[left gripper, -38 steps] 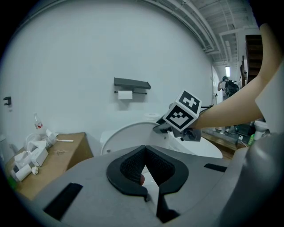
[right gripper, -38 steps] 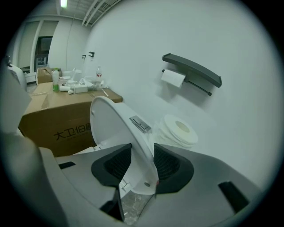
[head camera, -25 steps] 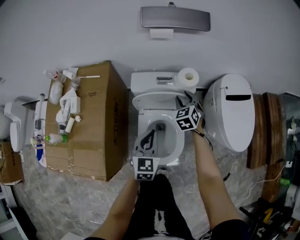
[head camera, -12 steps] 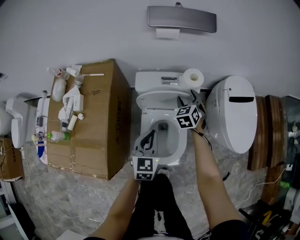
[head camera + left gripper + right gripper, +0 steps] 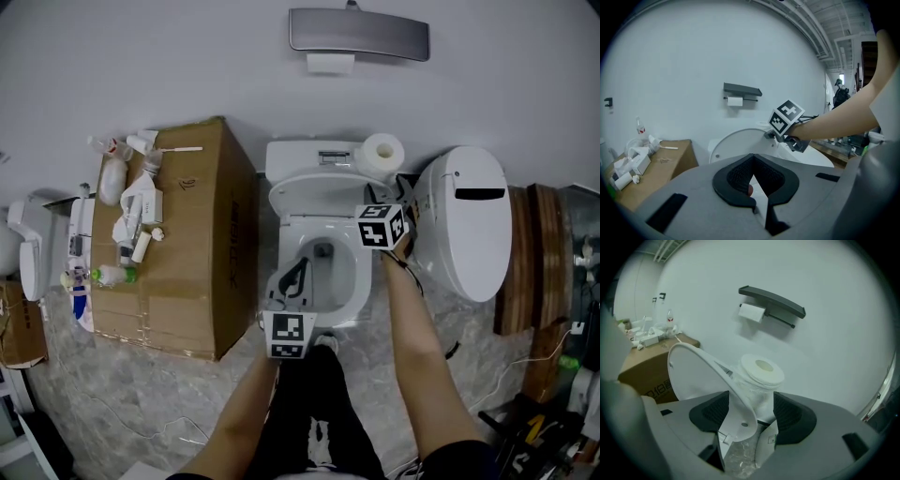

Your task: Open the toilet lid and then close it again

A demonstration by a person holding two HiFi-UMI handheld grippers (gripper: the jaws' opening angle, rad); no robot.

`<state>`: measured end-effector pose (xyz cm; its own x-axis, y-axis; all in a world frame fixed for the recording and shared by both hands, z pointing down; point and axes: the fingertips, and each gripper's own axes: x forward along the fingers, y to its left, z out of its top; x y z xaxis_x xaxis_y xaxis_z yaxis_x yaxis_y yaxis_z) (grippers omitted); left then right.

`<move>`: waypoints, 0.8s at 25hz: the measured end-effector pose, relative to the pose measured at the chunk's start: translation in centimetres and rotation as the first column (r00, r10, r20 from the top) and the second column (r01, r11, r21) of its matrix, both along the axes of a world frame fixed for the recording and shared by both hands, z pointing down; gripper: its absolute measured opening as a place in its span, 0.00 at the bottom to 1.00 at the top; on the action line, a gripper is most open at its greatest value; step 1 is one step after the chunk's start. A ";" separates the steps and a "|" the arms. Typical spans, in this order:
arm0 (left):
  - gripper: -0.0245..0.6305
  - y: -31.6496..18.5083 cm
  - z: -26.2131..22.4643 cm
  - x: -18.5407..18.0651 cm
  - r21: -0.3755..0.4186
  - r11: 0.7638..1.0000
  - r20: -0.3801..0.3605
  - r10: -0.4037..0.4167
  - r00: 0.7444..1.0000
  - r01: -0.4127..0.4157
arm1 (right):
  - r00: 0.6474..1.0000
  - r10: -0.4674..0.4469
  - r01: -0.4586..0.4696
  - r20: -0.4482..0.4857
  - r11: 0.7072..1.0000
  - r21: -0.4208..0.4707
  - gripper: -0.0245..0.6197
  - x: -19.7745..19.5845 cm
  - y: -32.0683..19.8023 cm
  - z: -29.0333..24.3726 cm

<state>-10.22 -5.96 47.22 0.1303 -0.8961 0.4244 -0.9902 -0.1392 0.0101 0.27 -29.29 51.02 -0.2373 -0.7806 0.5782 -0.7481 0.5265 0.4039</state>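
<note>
Standing at the left of the head view is a cardboard box (image 5: 183, 272) with bottles and tubes (image 5: 131, 202) strewn over its top. Just right of it, low in the middle, the left tongs (image 5: 298, 278) hover over the front of the toilet bowl (image 5: 361, 281). Their jaws are pressed together with nothing between them, and they point towards the wall.

The toilet lid (image 5: 319, 195) is up, leaning back against the tank (image 5: 305, 155) in the centre of the frame. At its right edge are the right tongs (image 5: 398, 199). Their jaws have just been opening and now stand wide. In the right gripper view the rim of the lid (image 5: 693, 376) runs through the gap between them, and neither pad presses on it.

A toilet roll (image 5: 380, 152) stands on the right end of the tank, straight beyond those open jaws. Above, on the wall, hangs a grey shelf (image 5: 359, 33). Further right a big white oval cover (image 5: 464, 225) sits beside the toilet.
</note>
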 end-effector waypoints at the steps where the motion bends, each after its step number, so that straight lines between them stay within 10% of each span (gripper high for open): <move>1: 0.05 0.0 0.0 0.0 0.000 1.000 0.000 0.002 1.000 -0.002 | 1.000 0.010 -0.010 0.012 1.000 -0.009 0.43 0.1 -0.1 0.0; 20: 0.05 -2.0 0.0 -0.3 0.031 0.999 0.013 0.014 1.000 -0.014 | 0.995 0.090 -0.090 0.032 0.996 -0.012 0.43 0.0 -1.1 0.1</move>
